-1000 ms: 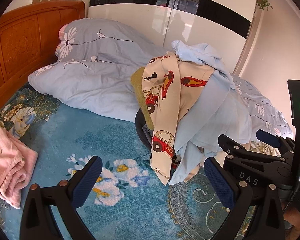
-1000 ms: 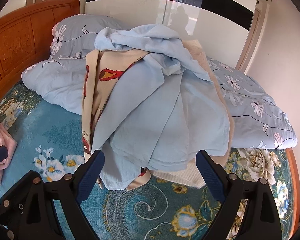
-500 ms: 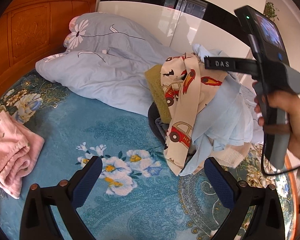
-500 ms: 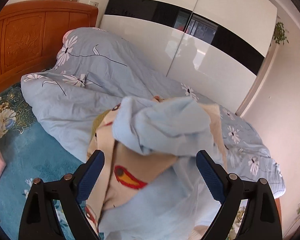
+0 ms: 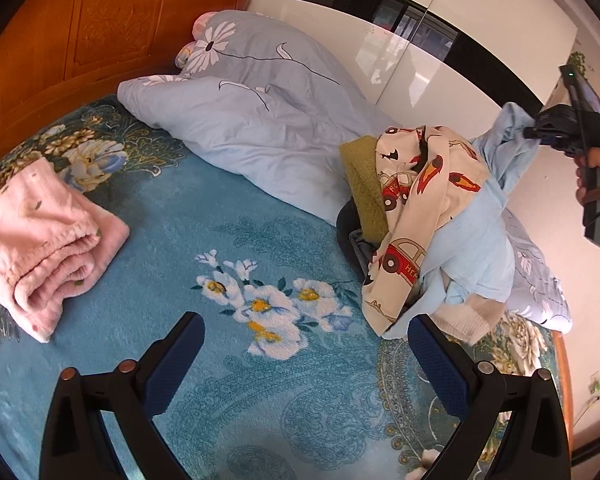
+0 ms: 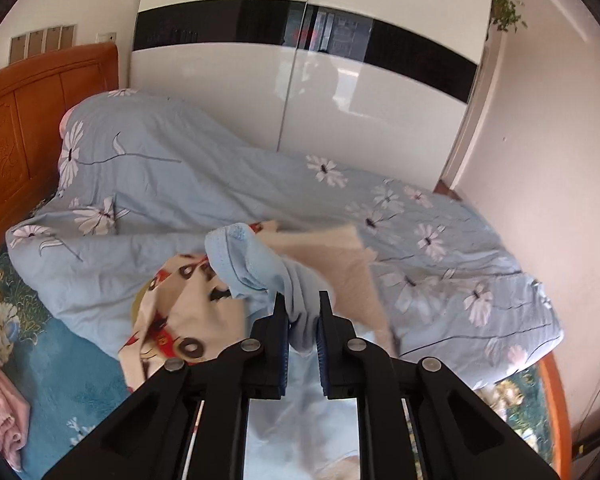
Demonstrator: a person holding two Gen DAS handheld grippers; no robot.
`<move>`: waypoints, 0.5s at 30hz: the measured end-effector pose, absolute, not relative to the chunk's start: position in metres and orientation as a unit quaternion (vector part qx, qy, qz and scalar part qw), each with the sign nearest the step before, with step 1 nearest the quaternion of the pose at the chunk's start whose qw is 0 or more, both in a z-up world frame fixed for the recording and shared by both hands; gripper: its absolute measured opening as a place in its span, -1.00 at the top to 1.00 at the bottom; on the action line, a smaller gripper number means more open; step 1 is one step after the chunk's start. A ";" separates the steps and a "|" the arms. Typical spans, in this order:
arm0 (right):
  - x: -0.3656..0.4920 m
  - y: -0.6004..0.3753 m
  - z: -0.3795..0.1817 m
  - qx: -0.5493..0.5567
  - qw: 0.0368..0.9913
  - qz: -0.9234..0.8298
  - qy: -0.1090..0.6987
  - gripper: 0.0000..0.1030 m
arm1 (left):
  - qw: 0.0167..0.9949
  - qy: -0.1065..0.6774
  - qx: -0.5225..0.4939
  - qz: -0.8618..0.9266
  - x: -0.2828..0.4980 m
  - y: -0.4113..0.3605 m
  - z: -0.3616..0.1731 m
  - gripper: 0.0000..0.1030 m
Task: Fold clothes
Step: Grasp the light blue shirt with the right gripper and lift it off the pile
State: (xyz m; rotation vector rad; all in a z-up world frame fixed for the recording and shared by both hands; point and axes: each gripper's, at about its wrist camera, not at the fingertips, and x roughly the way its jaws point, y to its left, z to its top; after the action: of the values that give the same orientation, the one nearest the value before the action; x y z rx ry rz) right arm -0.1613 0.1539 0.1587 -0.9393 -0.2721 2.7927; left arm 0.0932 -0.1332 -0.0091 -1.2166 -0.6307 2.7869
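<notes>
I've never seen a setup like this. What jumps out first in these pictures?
The heap of clothes on the bed, topped by a cream car-print garment. The right gripper pinches a light blue garment at the heap's top, while the left gripper hangs open over the teal floral bedspread.

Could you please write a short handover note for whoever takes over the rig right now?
Right tool: shut on the light blue garment, gripping it at the top of the clothes pile.
Left tool: open, holding nothing, above the blue floral bedspread.
Done: one pink garment lies folded at the left.
Left: draw the blue garment clear, fold it, then the car-print piece and the rest.
</notes>
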 end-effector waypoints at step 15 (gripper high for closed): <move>0.035 0.210 0.395 -0.059 0.078 0.989 -0.107 0.83 | 0.087 -0.192 -0.334 0.919 0.128 -0.080 0.054 -1.00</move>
State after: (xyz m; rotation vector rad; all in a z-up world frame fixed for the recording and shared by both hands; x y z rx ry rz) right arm 0.0350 0.2101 0.3952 -0.1771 -0.3192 2.9621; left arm 0.1280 -0.0798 0.0542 -0.9945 -0.5719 2.7371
